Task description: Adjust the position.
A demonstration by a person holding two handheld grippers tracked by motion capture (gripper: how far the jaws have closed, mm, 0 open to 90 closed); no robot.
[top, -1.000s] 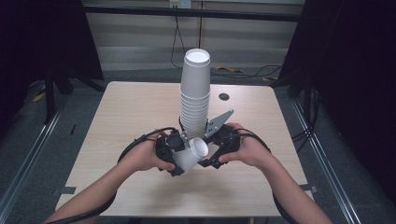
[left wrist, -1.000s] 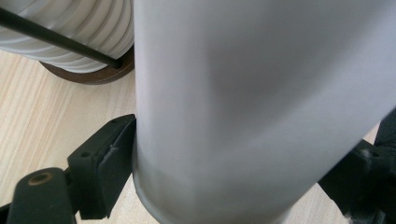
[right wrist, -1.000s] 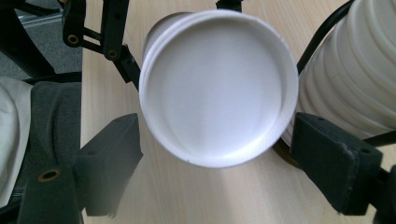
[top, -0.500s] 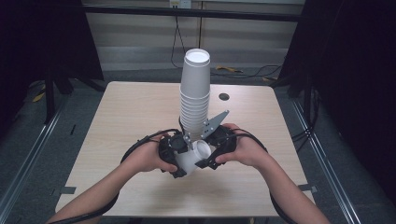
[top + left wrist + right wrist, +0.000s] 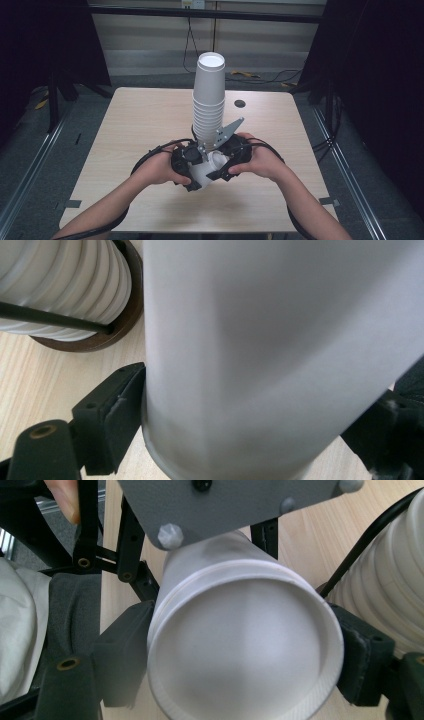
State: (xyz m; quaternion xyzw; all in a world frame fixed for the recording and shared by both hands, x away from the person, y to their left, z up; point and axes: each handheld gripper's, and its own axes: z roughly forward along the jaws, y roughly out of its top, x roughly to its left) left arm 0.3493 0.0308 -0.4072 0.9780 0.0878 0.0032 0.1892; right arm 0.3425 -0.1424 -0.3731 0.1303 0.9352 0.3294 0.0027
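Note:
A white paper cup lies on its side between both grippers, just in front of a tall stack of white cups at the table's middle. My left gripper is shut on it: in the left gripper view the cup's wall passes between the black pads, which press on it from both sides. My right gripper is shut on the same cup from the other end. In the right gripper view the cup's round end faces the camera, held between the pads.
The stack stands on a brown ring right beside the held cup, with a black cable across it. A grey three-cornered plate leans against the stack. A dark round hole lies behind. Bare wood spreads left and right.

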